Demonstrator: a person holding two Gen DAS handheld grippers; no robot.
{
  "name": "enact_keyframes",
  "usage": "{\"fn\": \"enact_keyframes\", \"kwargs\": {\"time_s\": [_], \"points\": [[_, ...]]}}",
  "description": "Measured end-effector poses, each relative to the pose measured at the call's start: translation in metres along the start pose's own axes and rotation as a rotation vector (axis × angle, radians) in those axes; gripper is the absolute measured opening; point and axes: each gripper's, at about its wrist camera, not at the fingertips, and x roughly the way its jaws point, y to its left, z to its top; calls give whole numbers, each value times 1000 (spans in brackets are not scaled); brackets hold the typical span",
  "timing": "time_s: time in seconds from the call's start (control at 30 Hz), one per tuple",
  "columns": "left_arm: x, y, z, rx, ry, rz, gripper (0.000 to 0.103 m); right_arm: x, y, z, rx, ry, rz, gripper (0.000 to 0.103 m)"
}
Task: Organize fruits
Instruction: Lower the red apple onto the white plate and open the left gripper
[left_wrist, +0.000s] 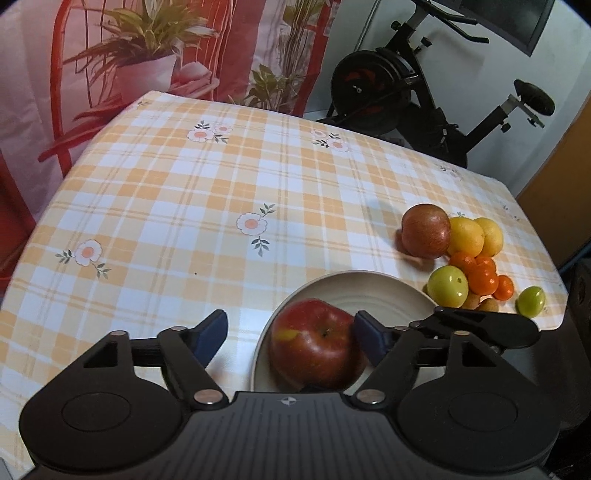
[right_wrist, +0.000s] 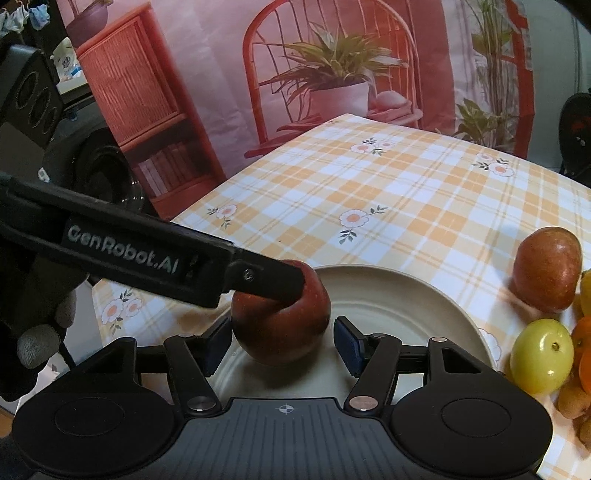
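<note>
Left gripper (left_wrist: 288, 338) spread wide at lower centre, right pad touching the red apple (left_wrist: 314, 343), left pad clear of it. Right gripper (right_wrist: 280, 341) parted, apple (right_wrist: 280, 321) between its pads, contact unclear. Apple resting in the cream plate (left_wrist: 369, 291), lower centre. Second red apple (left_wrist: 424, 230), lemons (left_wrist: 466, 236), green fruit (left_wrist: 447, 286) and tangerines (left_wrist: 480, 275) heaped at right on the checked tablecloth (left_wrist: 184, 206).

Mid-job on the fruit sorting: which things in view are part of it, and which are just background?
Job:
- red apple in the plate
- second red apple on the tablecloth
- yellow citrus, tangerines, green fruits
- left gripper, fingers spread
- right gripper

Background:
- exercise bike
- printed backdrop
- checked tablecloth
</note>
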Motion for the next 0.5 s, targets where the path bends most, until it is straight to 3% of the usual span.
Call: {"fn": "enact_keyframes", "kwargs": {"time_s": [0.5], "points": [[-10,-9,-1,-11,-62,129,87,-14,-21,-12,74,-28,-53,66]]}}
